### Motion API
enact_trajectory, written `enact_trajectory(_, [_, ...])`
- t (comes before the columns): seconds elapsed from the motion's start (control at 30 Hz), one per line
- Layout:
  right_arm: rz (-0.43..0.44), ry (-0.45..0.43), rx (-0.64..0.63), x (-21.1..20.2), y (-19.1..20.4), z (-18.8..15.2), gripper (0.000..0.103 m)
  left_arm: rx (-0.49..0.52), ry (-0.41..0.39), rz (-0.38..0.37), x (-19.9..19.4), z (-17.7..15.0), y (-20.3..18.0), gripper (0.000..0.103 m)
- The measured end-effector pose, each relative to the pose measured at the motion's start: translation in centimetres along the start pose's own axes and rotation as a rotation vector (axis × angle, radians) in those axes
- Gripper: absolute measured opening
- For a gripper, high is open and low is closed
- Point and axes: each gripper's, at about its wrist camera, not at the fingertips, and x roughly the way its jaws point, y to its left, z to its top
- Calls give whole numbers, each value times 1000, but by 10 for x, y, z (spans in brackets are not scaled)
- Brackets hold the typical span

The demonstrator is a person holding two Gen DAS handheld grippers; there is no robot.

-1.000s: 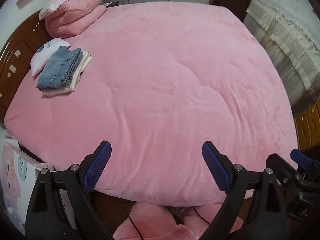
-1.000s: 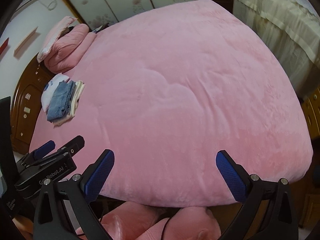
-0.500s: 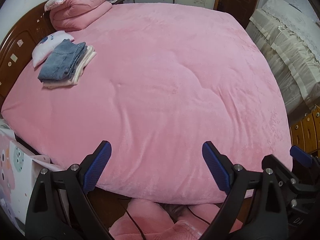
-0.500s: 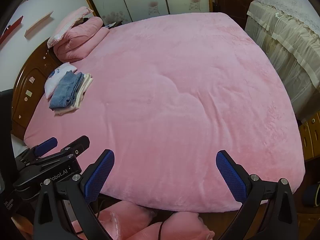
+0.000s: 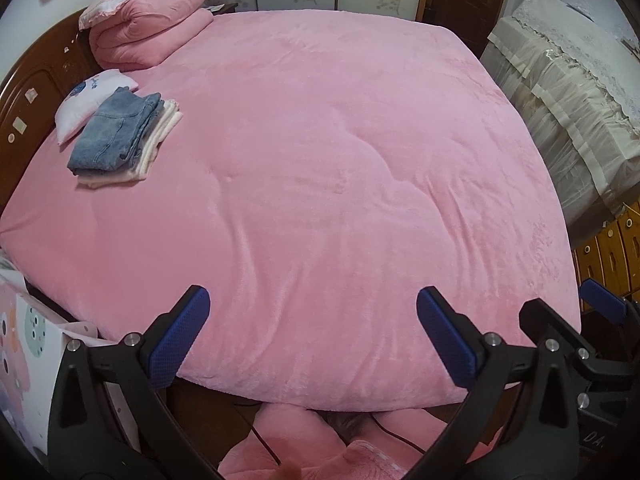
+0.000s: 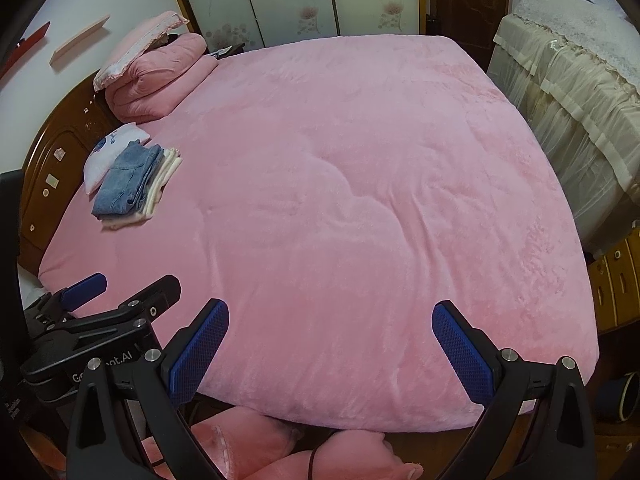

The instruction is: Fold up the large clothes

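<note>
A big pink plush blanket [image 5: 320,152] [image 6: 340,184] lies spread flat over the bed. Near the headboard sits a stack of folded clothes with blue jeans [image 5: 116,136] [image 6: 128,180] on top. My left gripper [image 5: 313,300] hovers over the blanket's near edge; its jaws are opening and nothing is between them. It also shows at the lower left of the right wrist view, left gripper [image 6: 132,286]. My right gripper [image 6: 331,312] hangs open and empty over the same near edge, further right; one blue fingertip [image 5: 600,300] of it shows in the left wrist view.
A folded pink quilt [image 5: 148,28] and a white pillow [image 5: 80,104] lie by the wooden headboard [image 5: 24,96]. Cream-covered furniture [image 5: 560,92] and wooden drawers [image 5: 608,248] stand on the right. Pink plush shapes [image 6: 248,444] and a cable lie on the floor below.
The left jaws have spread a little wider. The right wrist view has risen and rolled, so more of the bed's far side and the wardrobe doors shows.
</note>
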Motion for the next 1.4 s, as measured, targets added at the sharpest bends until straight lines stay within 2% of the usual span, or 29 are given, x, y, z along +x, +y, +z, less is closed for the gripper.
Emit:
enact_trajectory(1.0, [-50, -17, 5, -7, -8, 5, 102, 38, -17, 6, -7, 3, -5, 102])
enact_trajectory(1.4, [-49, -20, 21, -11, -7, -7, 103, 47, -16, 5, -7, 0, -2, 102])
